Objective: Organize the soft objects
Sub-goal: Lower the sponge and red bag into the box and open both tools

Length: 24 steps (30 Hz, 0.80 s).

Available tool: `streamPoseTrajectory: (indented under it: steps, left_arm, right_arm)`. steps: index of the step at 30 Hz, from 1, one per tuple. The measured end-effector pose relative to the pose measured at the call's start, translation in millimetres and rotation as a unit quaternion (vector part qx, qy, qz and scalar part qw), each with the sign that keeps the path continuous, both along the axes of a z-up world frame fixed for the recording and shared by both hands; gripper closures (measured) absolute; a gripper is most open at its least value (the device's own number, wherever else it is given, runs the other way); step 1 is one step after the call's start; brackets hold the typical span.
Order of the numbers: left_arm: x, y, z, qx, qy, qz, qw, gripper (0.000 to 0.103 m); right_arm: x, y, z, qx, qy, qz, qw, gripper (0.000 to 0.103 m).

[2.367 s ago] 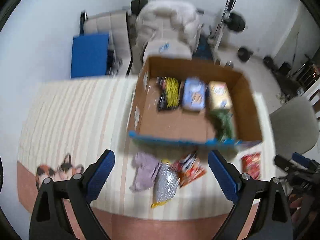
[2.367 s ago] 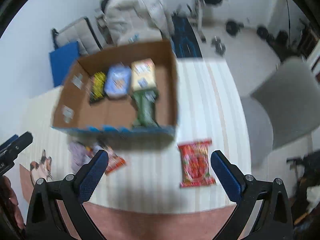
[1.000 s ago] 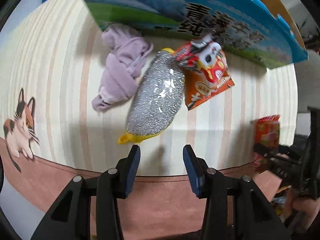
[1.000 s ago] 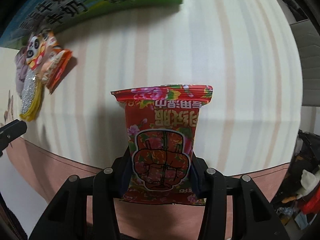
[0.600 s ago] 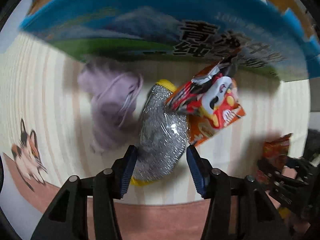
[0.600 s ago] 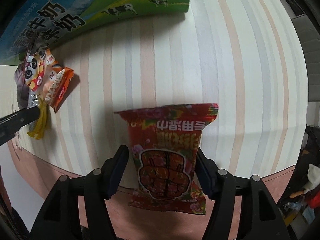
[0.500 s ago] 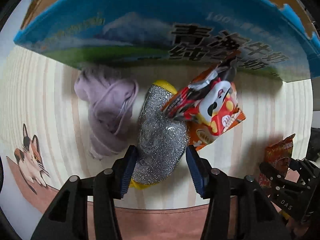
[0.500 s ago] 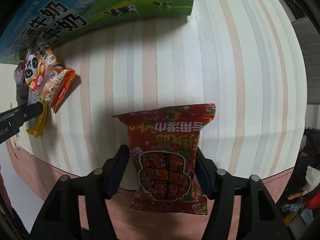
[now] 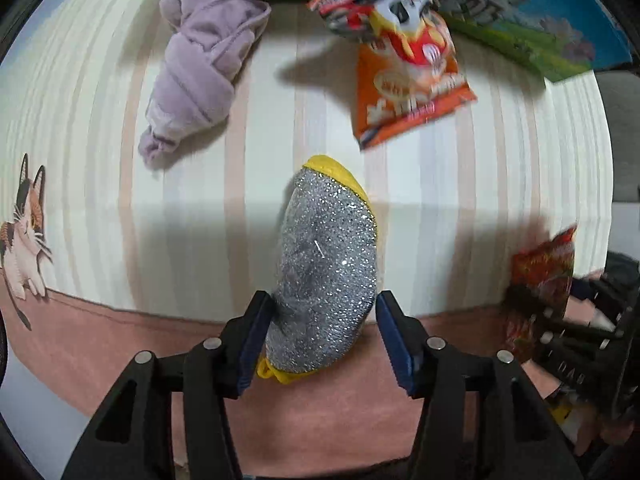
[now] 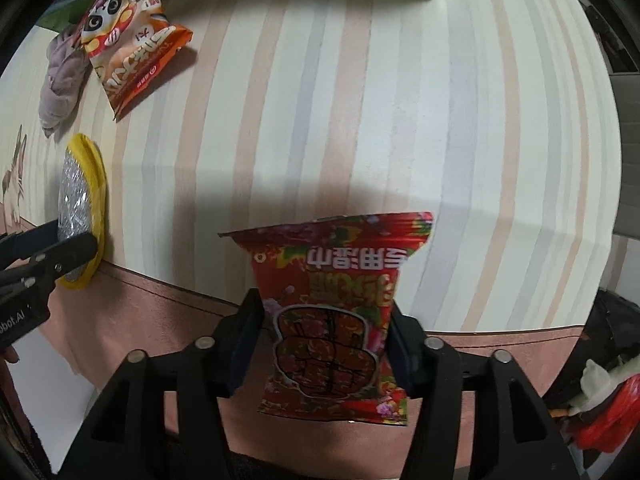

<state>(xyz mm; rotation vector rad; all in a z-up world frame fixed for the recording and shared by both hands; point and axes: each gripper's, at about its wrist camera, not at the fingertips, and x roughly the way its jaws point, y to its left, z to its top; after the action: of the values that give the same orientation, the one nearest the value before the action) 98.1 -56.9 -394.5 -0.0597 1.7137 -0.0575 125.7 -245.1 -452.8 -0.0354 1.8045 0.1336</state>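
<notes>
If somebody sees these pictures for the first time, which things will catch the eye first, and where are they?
First comes the glittering silver scrubber with its yellow edge, lying between the fingers of the left gripper, whose jaws are opening. Next is the red snack packet between the fingers of the right gripper, also opening. Farther back, on the striped tablecloth, lie a lilac cloth and an orange panda packet.

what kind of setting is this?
Probably a home table: a striped tablecloth with a cat print, a milk carton box, plus snack packets, a scouring sponge and a purple cloth.
</notes>
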Motion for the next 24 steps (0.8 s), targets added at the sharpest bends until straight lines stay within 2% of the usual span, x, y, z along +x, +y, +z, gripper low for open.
streamPoseTrajectory:
  steps: [2, 4, 5, 6, 8, 12, 15, 19, 21, 23, 24]
  left_arm:
    - [4, -3, -5, -0.002, -0.001, 0.005, 1.0000, 0.049]
    - [6, 3, -10, -0.002, 0.001, 0.016, 0.9999, 0.057]
    - [6, 4, -12, 0.000, 0.000, 0.019, 0.9998, 0.059]
    - [8, 5, -13, 0.000, -0.001, 0.020, 0.9998, 0.061]
    - [4, -2, -8, 0.004, -0.014, 0.010, 0.9998, 0.063]
    - [10, -9, 30, -0.011, -0.048, -0.003, 0.9988, 0.064]
    - [10, -9, 76, -0.043, -0.082, 0.004, 0.9957, 0.064]
    - [41, -6, 152, -0.092, -0.136, 0.013, 0.9864, 0.064]
    - [71, 8, 181, -0.124, -0.149, 0.017, 0.9810, 0.064]
    - [102, 13, 197, -0.130, -0.157, 0.013, 0.9789, 0.064]
    - [132, 27, 204, -0.128, -0.161, 0.011, 0.9784, 0.064]
  right_arm:
    - [-1, 6, -4, -0.006, 0.000, 0.001, 1.000, 0.041]
    - [-2, 16, -3, -0.014, -0.006, 0.008, 1.000, 0.042]
    - [-4, 26, -4, -0.020, -0.010, 0.014, 1.000, 0.044]
    - [-9, 29, -4, -0.027, -0.015, 0.020, 0.999, 0.053]
    - [-17, 41, 0, -0.016, -0.019, 0.019, 1.000, 0.055]
    - [-18, 46, 24, 0.025, -0.029, 0.001, 0.999, 0.056]
    - [-15, 50, 69, 0.078, -0.056, -0.005, 0.995, 0.056]
    - [5, 60, 144, 0.139, -0.107, -0.005, 0.984, 0.056]
    - [39, 58, 184, 0.157, -0.135, -0.004, 0.978, 0.056]
    - [75, 59, 215, 0.168, -0.159, -0.002, 0.973, 0.056]
    - [87, 55, 223, 0.166, -0.168, -0.002, 0.972, 0.056]
